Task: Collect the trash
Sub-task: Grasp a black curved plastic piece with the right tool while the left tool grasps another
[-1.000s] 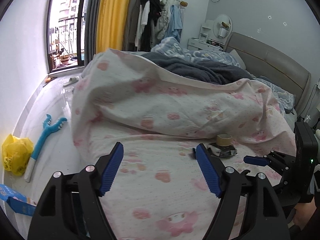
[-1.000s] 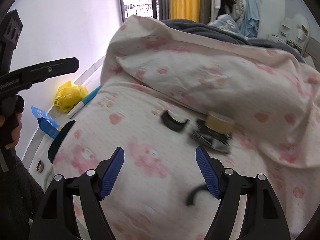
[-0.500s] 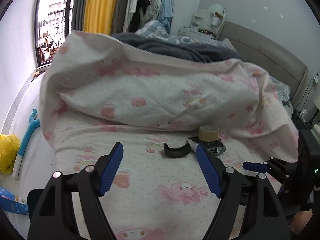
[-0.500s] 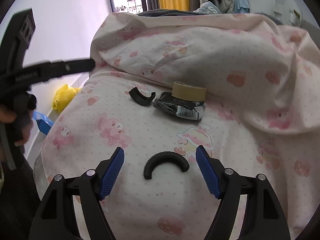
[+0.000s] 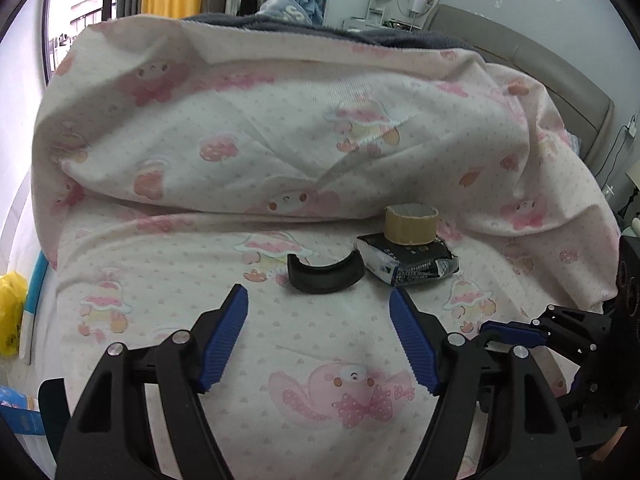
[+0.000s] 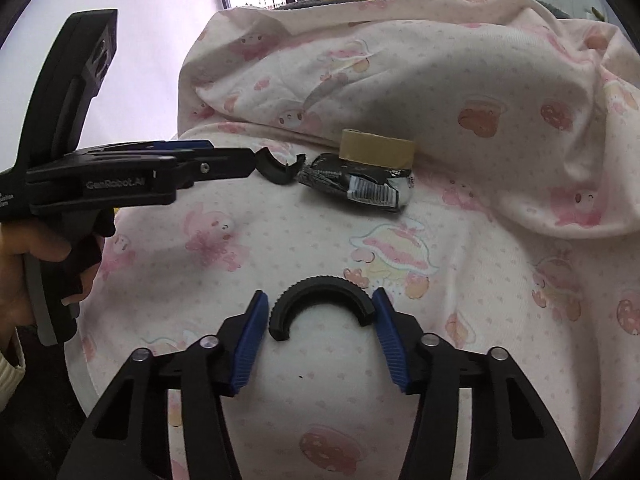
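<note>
Two black half-rings lie on the pink patterned bed sheet (image 5: 160,280). The nearer half-ring (image 6: 322,286) sits between the blue pads of my right gripper (image 6: 319,300), whose jaws are closing; the pads stand right at its ends without clearly pressing. The farther half-ring (image 5: 325,276) lies just ahead of my left gripper (image 5: 318,296), which is open and narrowing slightly with nothing between its fingers. In the right wrist view the left gripper (image 6: 248,164) points at that half-ring (image 6: 278,170). Behind it, a brown tape roll (image 5: 411,224) rests on a black crumpled packet (image 5: 408,260).
A bunched duvet (image 5: 280,120) rises behind the objects. A yellow bag (image 5: 10,320), a blue-handled tool (image 5: 34,288) and a blue box (image 5: 20,420) lie on the floor left of the bed. A padded headboard (image 5: 560,72) is at far right. A hand (image 6: 24,264) holds the left gripper.
Both grippers have come down toward the sheet. The right jaws have narrowed around the near half-ring. The left gripper has drawn up to the far half-ring.
</note>
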Demonstrator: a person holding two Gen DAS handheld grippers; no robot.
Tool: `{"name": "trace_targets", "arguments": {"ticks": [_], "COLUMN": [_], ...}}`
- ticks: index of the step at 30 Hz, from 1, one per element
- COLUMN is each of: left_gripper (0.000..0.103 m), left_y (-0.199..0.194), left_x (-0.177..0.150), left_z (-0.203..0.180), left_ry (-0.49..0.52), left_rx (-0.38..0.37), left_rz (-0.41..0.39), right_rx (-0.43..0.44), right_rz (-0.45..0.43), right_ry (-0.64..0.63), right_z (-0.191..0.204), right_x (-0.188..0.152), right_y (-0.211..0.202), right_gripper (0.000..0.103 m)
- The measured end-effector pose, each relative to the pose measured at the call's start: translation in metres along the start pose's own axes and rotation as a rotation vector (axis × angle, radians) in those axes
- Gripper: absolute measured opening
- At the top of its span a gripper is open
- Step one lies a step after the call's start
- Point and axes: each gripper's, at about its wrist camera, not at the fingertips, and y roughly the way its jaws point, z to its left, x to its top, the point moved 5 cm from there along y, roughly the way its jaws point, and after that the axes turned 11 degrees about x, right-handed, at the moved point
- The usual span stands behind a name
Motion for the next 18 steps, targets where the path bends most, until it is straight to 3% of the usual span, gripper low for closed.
{"name": "trace_targets", "arguments": {"ticks": [18], "left_gripper": [0.059], "left_y": [0.035], "left_x": [0.007], "left_z": [-0.012], "left_ry": [0.013], "left_rx": [-0.006], "left_rz": [0.044], "right_rx": [-0.004], "right_rz": [-0.113], "right_ry": [0.041], "right_z": [-0.012], "right_x": [0.010], "right_y": [-0.039], "right_gripper": [0.047]}}
